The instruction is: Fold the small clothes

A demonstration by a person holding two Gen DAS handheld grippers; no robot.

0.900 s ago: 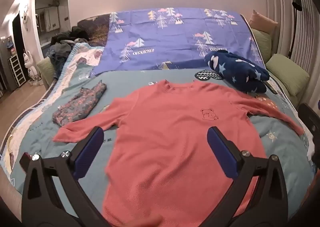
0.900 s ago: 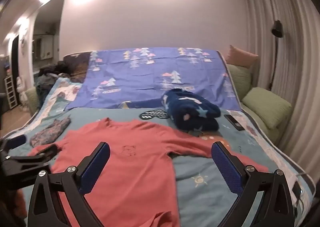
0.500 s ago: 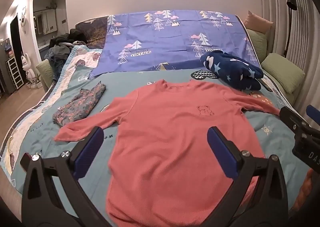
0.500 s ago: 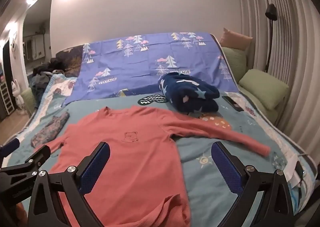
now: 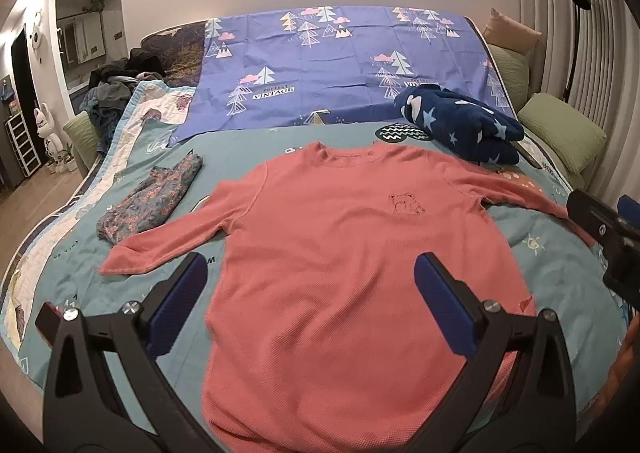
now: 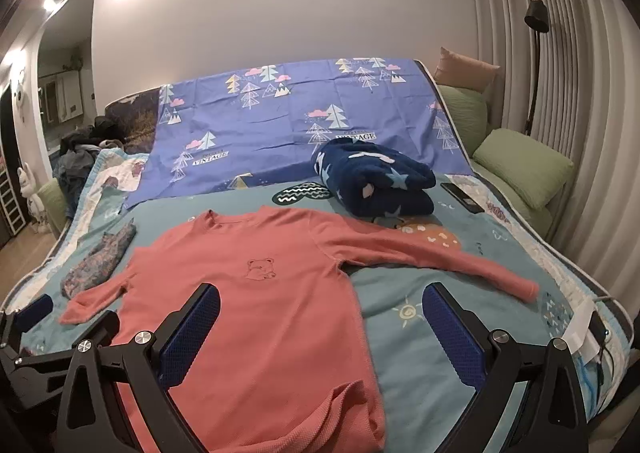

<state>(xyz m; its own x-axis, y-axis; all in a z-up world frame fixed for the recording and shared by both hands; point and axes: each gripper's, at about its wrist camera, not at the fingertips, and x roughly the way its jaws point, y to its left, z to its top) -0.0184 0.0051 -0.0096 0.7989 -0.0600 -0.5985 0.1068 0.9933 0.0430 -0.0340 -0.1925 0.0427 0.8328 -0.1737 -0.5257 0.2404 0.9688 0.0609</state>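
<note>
A salmon-pink long-sleeved shirt lies flat, front up, on the teal bedspread, with both sleeves spread out; it also shows in the right wrist view. Its right hem corner is rumpled. My left gripper is open and empty, held above the lower part of the shirt. My right gripper is open and empty, above the shirt's right edge. The right gripper's body shows at the right edge of the left wrist view, and the left gripper's body at the left edge of the right wrist view.
A folded floral garment lies left of the shirt. A rolled navy star blanket sits at the back right. A purple tree-print sheet covers the headboard end. Green pillows, a phone and cables are at the right.
Both grippers have drawn back and risen slightly, so more of the shirt shows. The right gripper has moved into the left view's right edge. Both stay open.
</note>
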